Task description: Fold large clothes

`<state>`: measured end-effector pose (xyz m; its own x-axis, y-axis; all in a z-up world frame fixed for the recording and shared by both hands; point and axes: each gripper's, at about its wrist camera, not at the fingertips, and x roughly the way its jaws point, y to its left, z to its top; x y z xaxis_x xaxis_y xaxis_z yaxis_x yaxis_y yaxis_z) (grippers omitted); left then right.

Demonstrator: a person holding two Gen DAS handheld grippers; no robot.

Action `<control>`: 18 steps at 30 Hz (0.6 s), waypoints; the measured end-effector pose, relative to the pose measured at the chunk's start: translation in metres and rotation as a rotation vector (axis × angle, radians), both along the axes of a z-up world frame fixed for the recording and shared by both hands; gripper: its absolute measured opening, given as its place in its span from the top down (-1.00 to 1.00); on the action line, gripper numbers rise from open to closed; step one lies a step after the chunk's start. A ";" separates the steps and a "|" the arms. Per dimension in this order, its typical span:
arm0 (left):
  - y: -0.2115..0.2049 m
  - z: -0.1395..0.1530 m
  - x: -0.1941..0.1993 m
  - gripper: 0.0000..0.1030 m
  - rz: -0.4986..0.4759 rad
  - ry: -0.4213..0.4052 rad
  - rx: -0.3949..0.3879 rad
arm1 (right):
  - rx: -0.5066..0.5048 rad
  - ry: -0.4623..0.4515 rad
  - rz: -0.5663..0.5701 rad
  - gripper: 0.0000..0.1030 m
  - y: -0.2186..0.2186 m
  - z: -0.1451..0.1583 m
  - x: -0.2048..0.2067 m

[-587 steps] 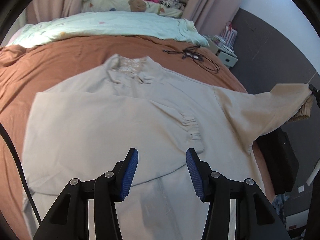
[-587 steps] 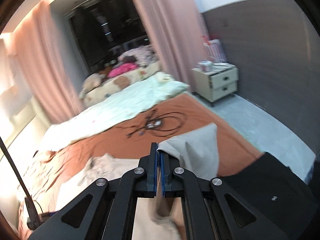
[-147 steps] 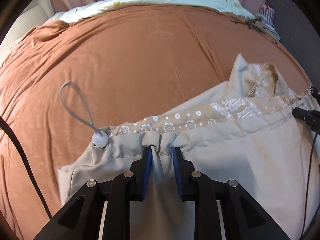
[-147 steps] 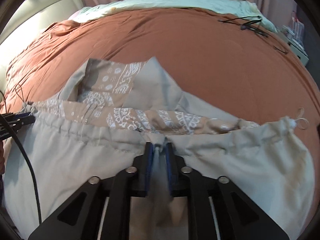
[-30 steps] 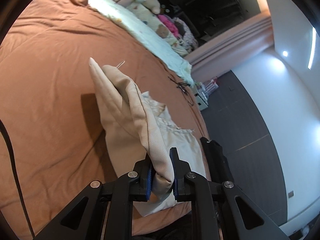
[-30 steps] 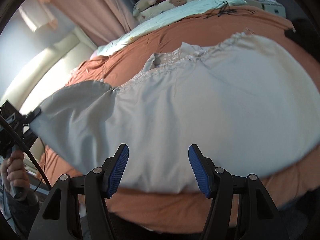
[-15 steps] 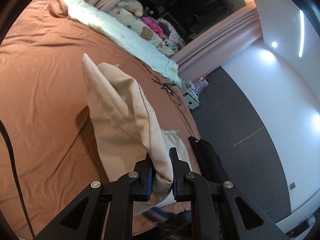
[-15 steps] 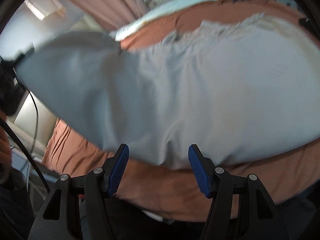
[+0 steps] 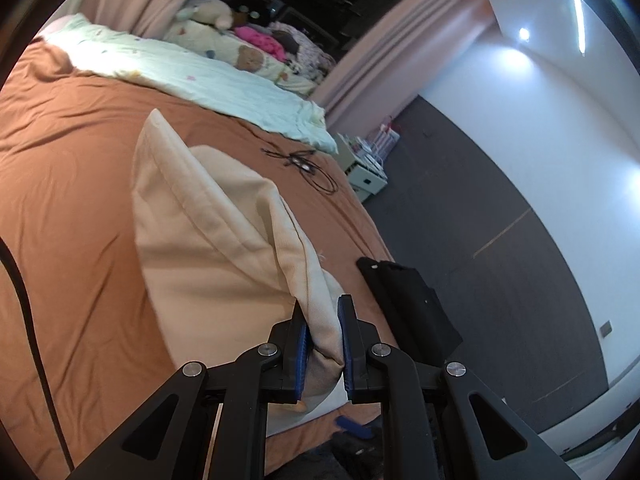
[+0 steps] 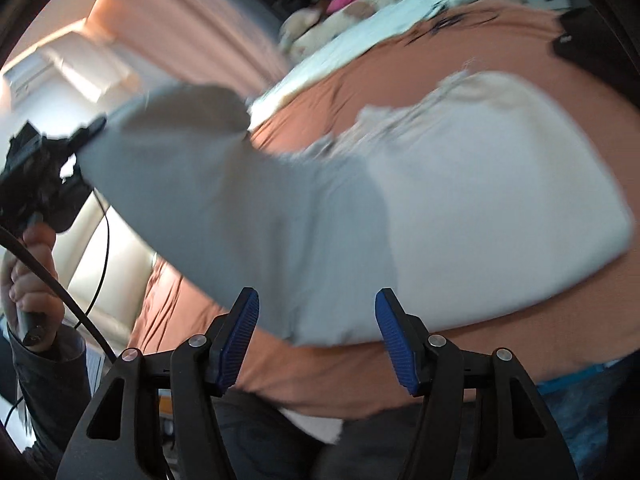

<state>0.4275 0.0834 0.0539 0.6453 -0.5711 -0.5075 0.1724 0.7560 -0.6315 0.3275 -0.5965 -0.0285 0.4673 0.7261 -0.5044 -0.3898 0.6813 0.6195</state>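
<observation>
Currently the scene is a bedroom, with a beige garment being folded on a bed covered by a rust-brown sheet.

At far left of the right wrist view, a person's hand holds the left gripper. Its tips are clenched on one end of the garment, and that end is lifted clear of the bed while the rest lies flat on the sheet, toward the right of the picture.

In the left wrist view the same grasp shows close up: blue pads press a bunched fold of cloth from both sides, and the lifted part stands up like a tall flap over the sheet. Beyond it lie a pale quilt, a tangle of black cable and, at the right edge of the bed, a dark folded item.

The right gripper hangs over the near edge of the garment, its jaws released and wide apart, with nothing between them.

The step in hand seems to be folding one side across the middle. Next, the left hand would need to carry its end over the flat part, lay it down with edges lined up, and only then let go; the free right gripper could pin or smooth the crease.
</observation>
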 end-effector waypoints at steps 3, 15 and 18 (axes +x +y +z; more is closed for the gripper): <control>-0.031 0.003 0.016 0.82 -0.066 0.003 -0.014 | 0.018 0.018 -0.075 -0.15 -0.047 -0.009 0.009; -0.156 -0.030 0.071 1.00 -0.308 0.085 0.096 | 0.066 0.126 -0.181 -0.15 -0.116 -0.055 0.011; -0.147 -0.046 0.074 0.85 -0.294 0.122 0.157 | 0.109 0.130 -0.127 -0.33 -0.102 -0.055 0.026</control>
